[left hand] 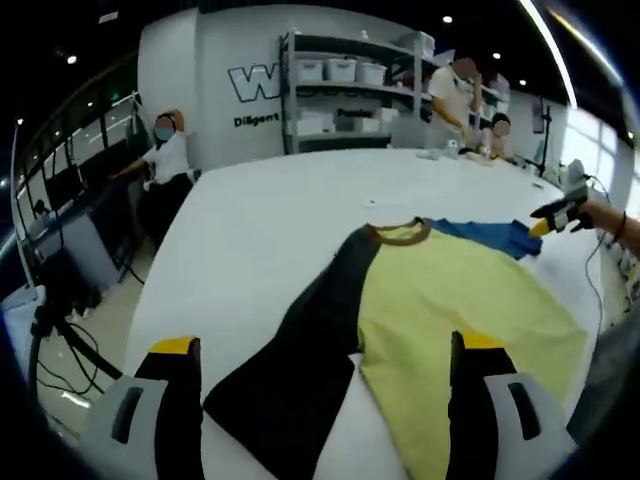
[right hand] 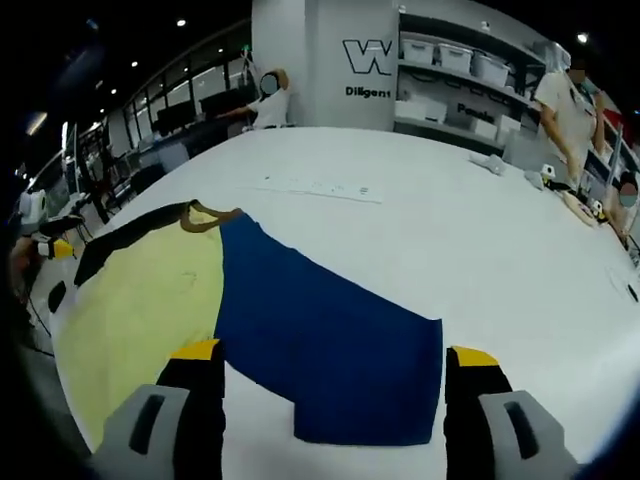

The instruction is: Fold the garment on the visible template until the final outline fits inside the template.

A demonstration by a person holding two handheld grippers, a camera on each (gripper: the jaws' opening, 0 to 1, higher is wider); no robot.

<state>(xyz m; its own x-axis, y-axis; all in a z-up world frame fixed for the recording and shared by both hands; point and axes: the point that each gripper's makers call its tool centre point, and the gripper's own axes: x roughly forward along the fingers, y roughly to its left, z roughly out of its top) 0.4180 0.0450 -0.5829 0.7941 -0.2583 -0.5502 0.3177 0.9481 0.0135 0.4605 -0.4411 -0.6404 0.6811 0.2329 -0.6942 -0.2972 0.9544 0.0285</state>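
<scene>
Both claws released: I'm hovering left gripper [left hand: 322, 375] and right gripper [right hand: 325, 385] over the T-shirt [left hand: 440, 300], spread flat for folding; template probably underneath.

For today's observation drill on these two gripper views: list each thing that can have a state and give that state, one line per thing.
Shirt: spread flat on the table, unfolded, collar away from the left gripper.
Black sleeve: laid out flat.
Blue sleeve: laid out flat.
Left gripper: open, holding nothing.
Right gripper: open, above the blue sleeve.
Table: white, bears the shirt.
</scene>
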